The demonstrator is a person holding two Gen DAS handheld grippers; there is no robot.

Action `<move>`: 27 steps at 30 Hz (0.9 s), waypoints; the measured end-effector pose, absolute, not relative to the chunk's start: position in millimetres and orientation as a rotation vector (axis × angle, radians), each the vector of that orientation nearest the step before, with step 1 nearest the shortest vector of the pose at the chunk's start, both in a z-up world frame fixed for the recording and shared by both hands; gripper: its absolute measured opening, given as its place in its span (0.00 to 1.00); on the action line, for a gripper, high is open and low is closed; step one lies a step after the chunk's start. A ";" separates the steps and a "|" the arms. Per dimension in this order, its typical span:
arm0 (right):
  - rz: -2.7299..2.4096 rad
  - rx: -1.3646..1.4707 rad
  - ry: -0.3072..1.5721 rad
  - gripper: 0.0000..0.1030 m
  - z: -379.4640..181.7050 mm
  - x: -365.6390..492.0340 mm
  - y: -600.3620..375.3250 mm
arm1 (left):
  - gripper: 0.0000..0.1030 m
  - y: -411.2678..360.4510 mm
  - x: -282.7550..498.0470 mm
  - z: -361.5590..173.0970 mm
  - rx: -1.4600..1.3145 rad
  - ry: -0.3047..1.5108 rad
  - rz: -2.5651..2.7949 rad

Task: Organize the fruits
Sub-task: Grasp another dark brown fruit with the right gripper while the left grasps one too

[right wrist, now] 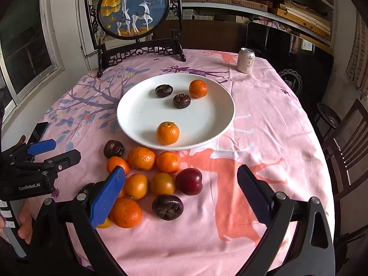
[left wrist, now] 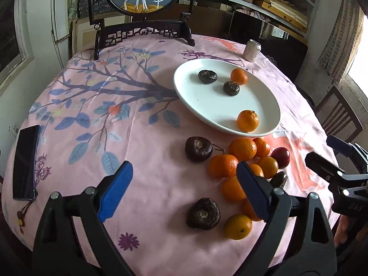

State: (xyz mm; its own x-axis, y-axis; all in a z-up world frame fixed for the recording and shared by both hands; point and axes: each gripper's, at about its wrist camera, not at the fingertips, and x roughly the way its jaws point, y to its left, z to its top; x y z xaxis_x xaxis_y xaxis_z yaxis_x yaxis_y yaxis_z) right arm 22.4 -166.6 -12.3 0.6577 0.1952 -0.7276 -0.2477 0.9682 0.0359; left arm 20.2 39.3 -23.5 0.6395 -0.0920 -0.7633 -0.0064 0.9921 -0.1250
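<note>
A white plate (left wrist: 207, 105) (right wrist: 138, 117) holds two oranges (right wrist: 167, 133) and two dark water chestnuts (right wrist: 163, 90). In front of it on the pink cloth lies a pile of several oranges (right wrist: 141, 158) (left wrist: 242, 148), a red plum (right wrist: 189, 181) (left wrist: 281, 157) and dark chestnuts (right wrist: 167, 207) (left wrist: 203, 214). My left gripper (left wrist: 185, 192) is open and empty above the pile's left side. My right gripper (right wrist: 181, 197) is open and empty, over the plum and a chestnut. Each gripper shows in the other's view, the left gripper (right wrist: 53, 151) and the right gripper (left wrist: 331, 156).
A pink can (left wrist: 252, 50) (right wrist: 246, 60) stands at the far right of the table. A framed deer screen (right wrist: 133, 23) stands at the back. A phone (left wrist: 25, 161) lies at the left edge. A wooden chair (right wrist: 345, 142) stands to the right.
</note>
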 end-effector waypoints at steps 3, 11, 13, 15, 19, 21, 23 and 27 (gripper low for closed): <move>0.251 -0.076 0.847 0.95 -28.0 12.5 -167.7 | 0.90 44.7 9.6 -31.2 -0.102 0.882 -0.034; 0.265 -0.080 0.916 0.87 -69.6 4.5 -168.1 | 0.90 60.9 -9.0 -50.3 -0.087 0.935 -0.003; 0.284 -0.053 0.939 0.65 -74.2 10.0 -170.2 | 0.90 63.8 -13.7 -51.7 -0.090 0.938 -0.006; 0.305 -0.024 0.973 0.64 -82.6 18.2 -171.9 | 0.90 63.2 -18.9 -51.3 -0.083 0.936 -0.017; 0.357 -0.013 0.986 0.52 -93.9 27.6 -163.8 | 0.90 56.5 -25.8 -54.1 -0.047 0.941 -0.026; 0.384 -0.019 0.991 0.26 -92.1 27.6 -158.4 | 0.90 53.3 -25.5 -60.0 -0.036 0.962 -0.028; 0.389 0.008 1.006 0.26 -89.2 25.6 -160.9 | 0.90 50.3 -24.5 -65.3 -0.038 0.980 -0.042; 0.348 0.003 1.008 0.26 -84.3 16.1 -170.8 | 0.90 39.7 -23.1 -73.0 -0.035 0.998 -0.096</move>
